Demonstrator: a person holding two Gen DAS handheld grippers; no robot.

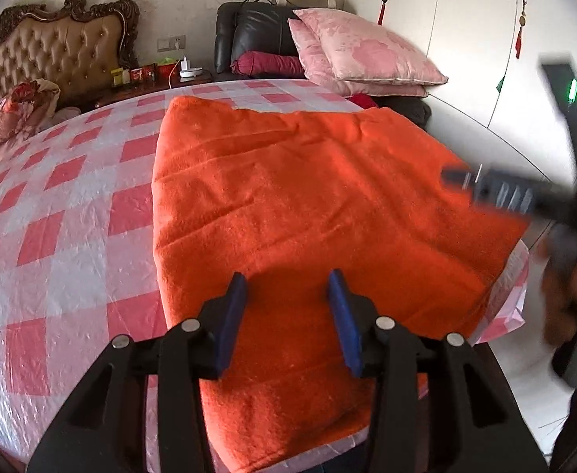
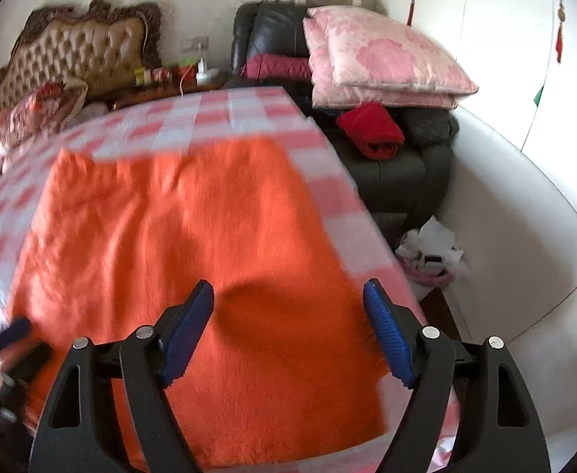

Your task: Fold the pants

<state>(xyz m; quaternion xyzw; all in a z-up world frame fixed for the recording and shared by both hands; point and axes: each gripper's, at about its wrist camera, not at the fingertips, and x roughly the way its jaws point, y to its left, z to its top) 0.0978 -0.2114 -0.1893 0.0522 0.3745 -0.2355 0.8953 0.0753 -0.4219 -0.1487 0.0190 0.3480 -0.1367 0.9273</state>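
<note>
Fuzzy orange pants (image 1: 308, 205) lie spread flat on the pink-and-white checked bed cover (image 1: 60, 213); they also show in the right wrist view (image 2: 194, 228). My left gripper (image 1: 288, 287) hovers open and empty above their near edge. My right gripper (image 2: 288, 299) is open and empty above the pants' near right part; it shows blurred at the right of the left wrist view (image 1: 485, 189). The left gripper shows blurred at the lower left of the right wrist view (image 2: 8, 339).
A tufted headboard (image 1: 52, 55) and nightstand with small items (image 1: 158, 75) stand at the far end. Pink pillows (image 1: 367, 55) rest on a black leather chair (image 2: 399, 165) with a red folded cloth (image 2: 371, 130). White wardrobe doors (image 1: 485, 39) are on the right.
</note>
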